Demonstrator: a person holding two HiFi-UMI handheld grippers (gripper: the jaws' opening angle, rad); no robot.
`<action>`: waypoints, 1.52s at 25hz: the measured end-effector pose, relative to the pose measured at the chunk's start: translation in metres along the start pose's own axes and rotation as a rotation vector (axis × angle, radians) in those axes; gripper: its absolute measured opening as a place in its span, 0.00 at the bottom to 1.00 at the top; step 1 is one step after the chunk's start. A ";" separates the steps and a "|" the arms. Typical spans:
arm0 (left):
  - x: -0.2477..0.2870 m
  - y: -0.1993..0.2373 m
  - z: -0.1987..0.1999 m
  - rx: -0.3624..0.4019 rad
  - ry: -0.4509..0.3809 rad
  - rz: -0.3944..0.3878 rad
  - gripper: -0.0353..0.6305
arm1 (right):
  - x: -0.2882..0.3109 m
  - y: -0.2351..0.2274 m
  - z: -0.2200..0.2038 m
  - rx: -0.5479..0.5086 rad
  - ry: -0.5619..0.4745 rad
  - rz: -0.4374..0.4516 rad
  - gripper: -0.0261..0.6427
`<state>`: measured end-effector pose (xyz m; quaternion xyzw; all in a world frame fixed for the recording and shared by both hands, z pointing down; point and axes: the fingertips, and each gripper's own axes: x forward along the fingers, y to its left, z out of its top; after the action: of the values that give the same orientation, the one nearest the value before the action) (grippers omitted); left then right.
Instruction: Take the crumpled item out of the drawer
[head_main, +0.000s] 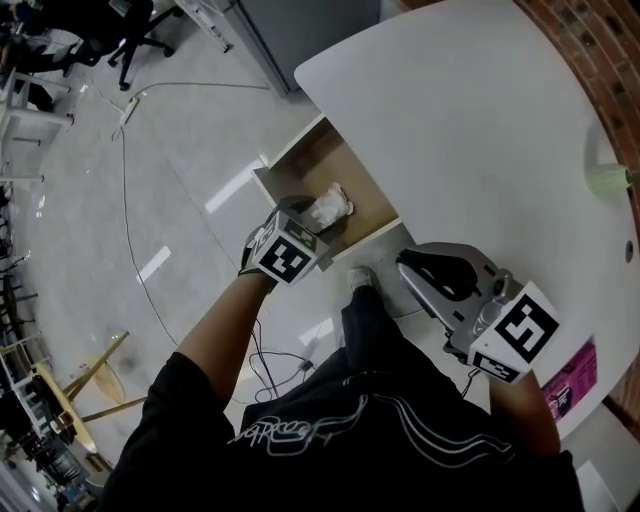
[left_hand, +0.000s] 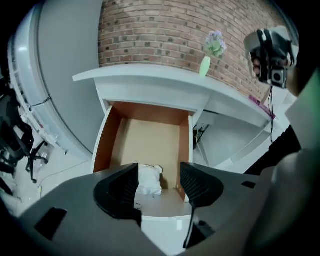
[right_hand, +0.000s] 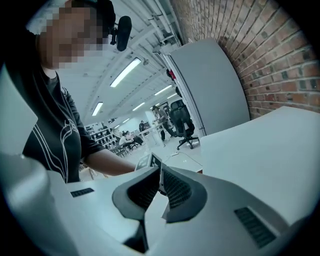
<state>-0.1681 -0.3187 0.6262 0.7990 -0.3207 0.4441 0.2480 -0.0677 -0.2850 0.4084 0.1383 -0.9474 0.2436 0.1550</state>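
Observation:
The wooden drawer stands pulled out from under the white table. A crumpled white item lies on its floor near the front panel. My left gripper hovers just over the drawer's front edge. In the left gripper view its jaws are open, and the crumpled item shows in the gap beyond them, untouched. My right gripper is held above the table's near edge, to the right of the drawer. In its own view the right gripper is shut with nothing in it.
A green vase with a flower stands on the table by the brick wall. A pink item lies at the table's near right edge. The person's shoe is on the floor beside the drawer front. Cables run across the floor at left.

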 end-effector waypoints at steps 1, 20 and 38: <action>0.011 0.006 -0.004 0.030 0.027 0.001 0.44 | 0.002 -0.005 0.000 -0.009 0.004 -0.006 0.12; 0.151 0.049 -0.064 0.143 0.463 -0.100 0.44 | 0.011 -0.076 0.002 -0.088 -0.002 -0.070 0.12; 0.162 0.048 -0.074 0.205 0.513 -0.138 0.14 | 0.010 -0.091 -0.015 -0.107 0.031 -0.148 0.12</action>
<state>-0.1795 -0.3476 0.8079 0.7013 -0.1457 0.6439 0.2687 -0.0426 -0.3557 0.4627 0.1955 -0.9437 0.1829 0.1941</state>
